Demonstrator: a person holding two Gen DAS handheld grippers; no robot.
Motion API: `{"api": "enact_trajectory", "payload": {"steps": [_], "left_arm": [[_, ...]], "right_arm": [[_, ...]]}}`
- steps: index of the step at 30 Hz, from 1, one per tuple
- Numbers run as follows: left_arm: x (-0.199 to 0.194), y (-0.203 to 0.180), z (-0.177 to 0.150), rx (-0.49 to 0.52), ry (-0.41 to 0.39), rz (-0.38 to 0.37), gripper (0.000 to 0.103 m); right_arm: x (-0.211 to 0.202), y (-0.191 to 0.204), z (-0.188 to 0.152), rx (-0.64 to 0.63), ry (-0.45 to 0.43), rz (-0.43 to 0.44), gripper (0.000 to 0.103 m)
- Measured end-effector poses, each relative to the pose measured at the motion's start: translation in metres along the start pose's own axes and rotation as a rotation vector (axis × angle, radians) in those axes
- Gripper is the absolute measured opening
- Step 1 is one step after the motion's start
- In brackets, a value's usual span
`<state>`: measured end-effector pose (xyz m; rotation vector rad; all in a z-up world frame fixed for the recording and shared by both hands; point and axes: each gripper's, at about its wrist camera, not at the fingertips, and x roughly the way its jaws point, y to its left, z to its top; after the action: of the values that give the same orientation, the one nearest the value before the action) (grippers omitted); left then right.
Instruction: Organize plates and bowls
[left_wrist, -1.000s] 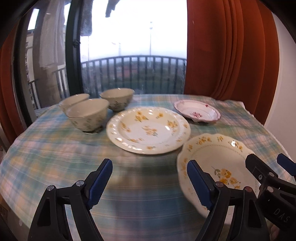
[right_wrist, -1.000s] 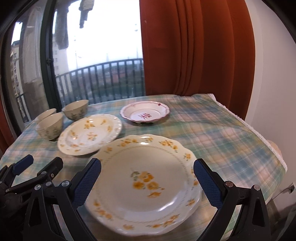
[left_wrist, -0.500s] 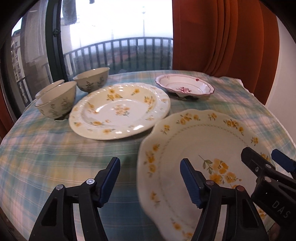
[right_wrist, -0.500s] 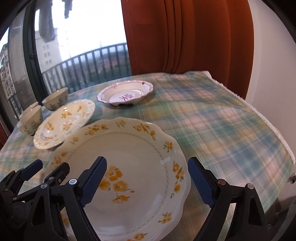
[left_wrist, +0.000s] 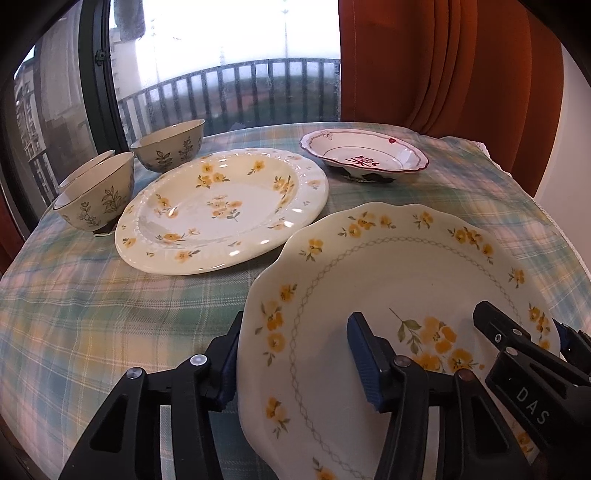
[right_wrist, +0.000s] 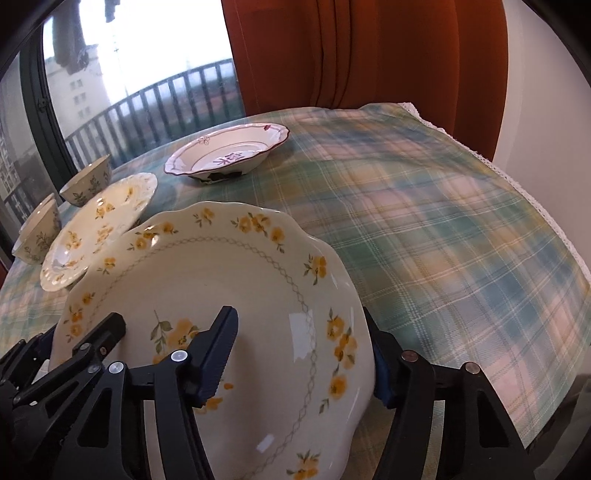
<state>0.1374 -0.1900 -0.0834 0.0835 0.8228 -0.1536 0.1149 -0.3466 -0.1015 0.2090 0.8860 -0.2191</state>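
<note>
A scalloped cream plate with yellow flowers (left_wrist: 406, 266) (right_wrist: 207, 280) lies nearest on the plaid tablecloth (left_wrist: 92, 314). My left gripper (left_wrist: 295, 332) straddles its left rim, one finger outside the edge and the other over the plate's inside. Its jaws are closing, and a gap still shows at the inner pad. My right gripper (right_wrist: 299, 325) straddles the right rim the same way, also closing with its pads clear of the plate. Each gripper shows in the other's view, the right gripper (left_wrist: 517, 343) at the lower right and the left gripper (right_wrist: 92, 343) at the lower left.
A second yellow-flowered plate (left_wrist: 221, 206) lies just behind, close to the near plate's rim. A red-trimmed dish (left_wrist: 364, 158) sits at the back right. Three leaf-patterned bowls (left_wrist: 96, 195) stand at the back left, two nested. An orange curtain (left_wrist: 424, 62) and a window frame stand behind the table.
Both grippers have come forward and down onto the near plate. Their jaws have narrowed, and each now has the plate's rim between its fingers.
</note>
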Motion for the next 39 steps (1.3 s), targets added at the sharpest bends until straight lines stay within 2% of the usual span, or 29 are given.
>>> {"api": "enact_trajectory", "payload": {"steps": [3,14,27,39], "left_arm": [[0.000,0.001,0.000,0.008,-0.001,-0.004,0.055],[-0.022,0.028,-0.025,0.009,0.011,-0.012,0.055],[-0.048,0.093,-0.052,-0.043,0.024,0.020,0.055],[-0.062,0.163,-0.062,-0.131,0.031,0.088,0.055]], "right_arm": [[-0.001,0.002,-0.002,-0.011,-0.002,-0.026,0.063],[-0.024,0.023,-0.026,-0.014,0.016,-0.029,0.063],[-0.049,0.089,-0.057,-0.090,0.030,0.006,0.063],[-0.059,0.161,-0.064,-0.197,0.018,0.073,0.063]]}}
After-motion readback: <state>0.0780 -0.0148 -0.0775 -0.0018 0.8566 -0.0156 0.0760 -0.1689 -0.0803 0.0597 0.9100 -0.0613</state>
